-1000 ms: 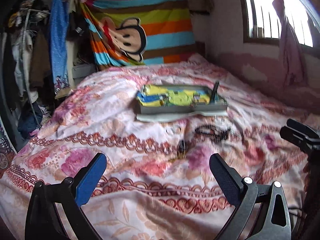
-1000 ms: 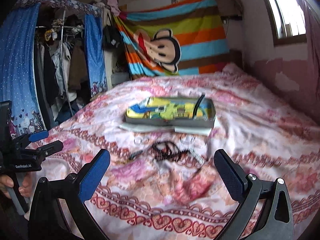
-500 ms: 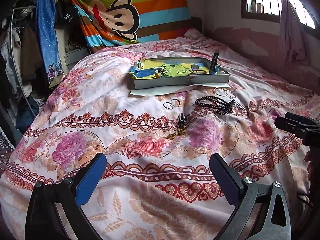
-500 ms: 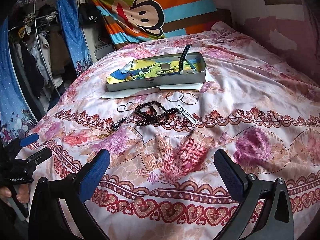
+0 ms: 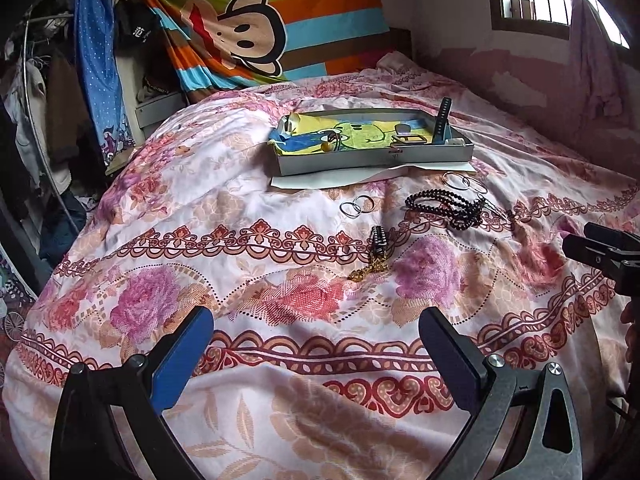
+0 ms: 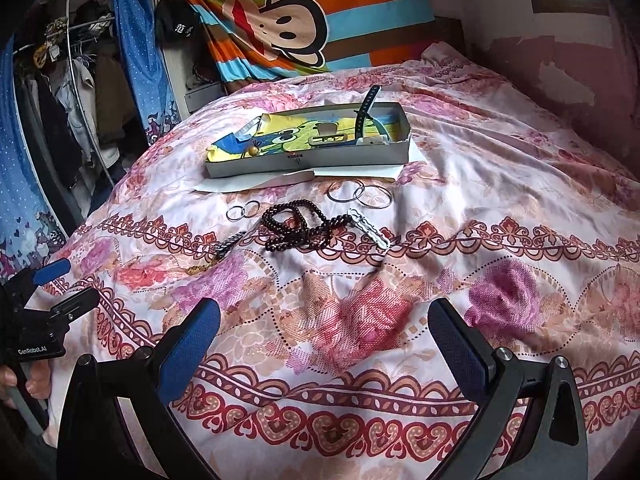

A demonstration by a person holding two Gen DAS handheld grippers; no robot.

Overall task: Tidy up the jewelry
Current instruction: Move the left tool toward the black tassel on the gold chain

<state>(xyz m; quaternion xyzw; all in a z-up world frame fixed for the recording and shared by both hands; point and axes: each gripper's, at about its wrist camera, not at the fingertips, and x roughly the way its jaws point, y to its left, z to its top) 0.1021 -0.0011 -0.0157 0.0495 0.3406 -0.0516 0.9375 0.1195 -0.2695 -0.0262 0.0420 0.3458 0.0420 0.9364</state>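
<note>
Both grippers hover low over the near edge of the bed (image 6: 500, 168), well short of the jewelry. The left gripper (image 5: 316, 352) is released, jaws wide, with nothing between them; the right gripper (image 6: 324, 340) is likewise spread and empty.

Ahead of the left gripper at 12 o'clock, the nearest piece is a gold chain (image 5: 368, 270) bunched against a dark beaded band (image 5: 379, 238). Past it lie two small rings (image 5: 357, 205) at 12 and a black bead string (image 5: 448, 206) at 1 o'clock, with a silver link bracelet (image 6: 369, 227) touching the beads and large bangles (image 6: 360, 196) just behind. Farthest is the box (image 5: 372, 160) on white paper, already holding a few items.

The step is likely reaching for a first piece. The chain is the closest pick: come down steeply, straddle the bunch across its narrow side, and close slowly, since the soft cover may pinch up with it. Thin rings lie flat and may slip; take them by an edge.
</note>
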